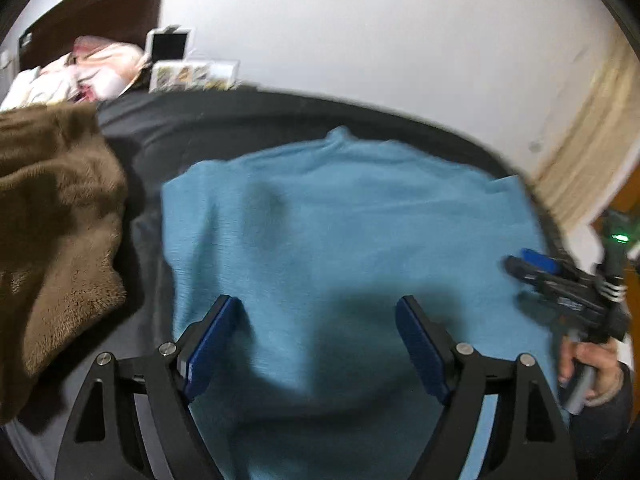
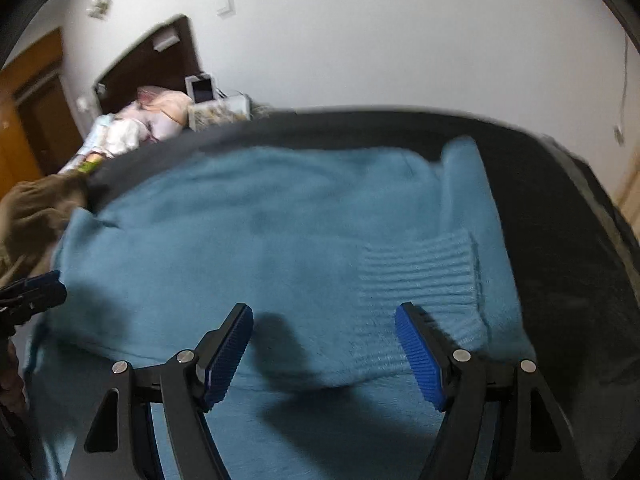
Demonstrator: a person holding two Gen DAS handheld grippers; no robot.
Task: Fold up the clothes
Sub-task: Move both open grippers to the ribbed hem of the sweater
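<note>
A light blue knit sweater point(image 1: 340, 220) lies spread on a dark grey surface point(image 1: 180, 128). My left gripper point(image 1: 320, 316) is open and empty, hovering just above the sweater's near part. My right gripper point(image 2: 324, 324) is open and empty above the sweater point(image 2: 248, 240); a ribbed cuff point(image 2: 420, 276) lies folded across the body just ahead of its right finger. The right gripper also shows in the left wrist view point(image 1: 532, 262) at the sweater's right edge, held by a hand. The left gripper's tip shows at the left edge of the right wrist view point(image 2: 44, 288).
A brown fleecy garment point(image 1: 52, 216) is heaped to the left of the sweater, also seen in the right wrist view point(image 2: 36, 208). Behind it are pink and white bedding point(image 1: 96, 68), a dark headboard point(image 1: 100, 12), small boxes point(image 1: 192, 74) and a white wall point(image 1: 360, 40).
</note>
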